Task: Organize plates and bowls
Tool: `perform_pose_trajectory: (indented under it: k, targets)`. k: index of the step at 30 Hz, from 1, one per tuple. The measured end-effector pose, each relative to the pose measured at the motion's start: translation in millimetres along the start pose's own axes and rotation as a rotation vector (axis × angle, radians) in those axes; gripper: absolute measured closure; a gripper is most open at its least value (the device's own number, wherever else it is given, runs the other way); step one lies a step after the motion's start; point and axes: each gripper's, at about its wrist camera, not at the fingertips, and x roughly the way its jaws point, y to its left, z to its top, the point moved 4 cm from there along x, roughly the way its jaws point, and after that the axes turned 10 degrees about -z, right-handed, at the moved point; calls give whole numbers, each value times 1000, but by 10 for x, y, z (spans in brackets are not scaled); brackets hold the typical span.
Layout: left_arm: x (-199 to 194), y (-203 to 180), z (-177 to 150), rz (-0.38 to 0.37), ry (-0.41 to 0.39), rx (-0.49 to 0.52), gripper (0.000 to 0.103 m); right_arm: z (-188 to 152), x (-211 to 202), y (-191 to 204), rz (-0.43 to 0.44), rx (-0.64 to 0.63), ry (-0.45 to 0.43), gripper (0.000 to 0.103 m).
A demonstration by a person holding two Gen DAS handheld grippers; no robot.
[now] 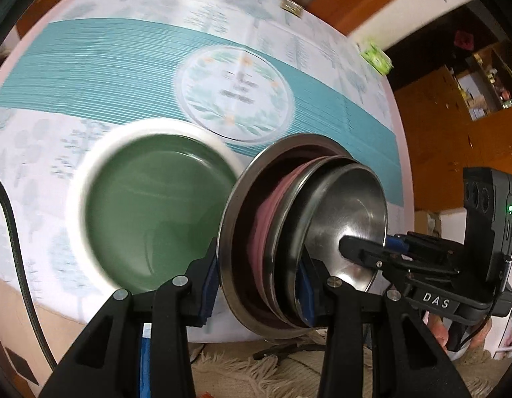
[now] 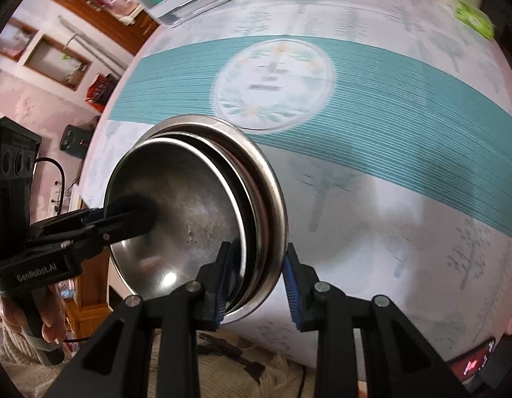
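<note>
While the stack is clamped edgewise by both the left gripper and right gripper, transfer is judged underway; lowering onto the green plate, frame centre-left, is called for.

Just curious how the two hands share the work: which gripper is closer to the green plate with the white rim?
Left. The left gripper has one finger right beside the green white-rimmed plate; the right gripper is across the stack of steel bowls, on its far side.
</note>
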Motion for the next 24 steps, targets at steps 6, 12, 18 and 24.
perform_pose_trajectory:
  k: [6, 12, 18, 24]
  targets:
    - [-91, 464, 78, 38, 11, -30, 64, 154, 258, 416, 1, -26, 33, 74]
    - [76, 830, 149, 34, 74, -33, 64, 231, 554, 585, -17, 19, 68, 74]
    - [200, 992, 236, 19, 120, -9, 63, 266, 706, 626, -34, 84, 66, 73]
    - [198, 1058, 304, 9, 144, 29, 63, 244, 824, 686, -30, 129, 89, 72]
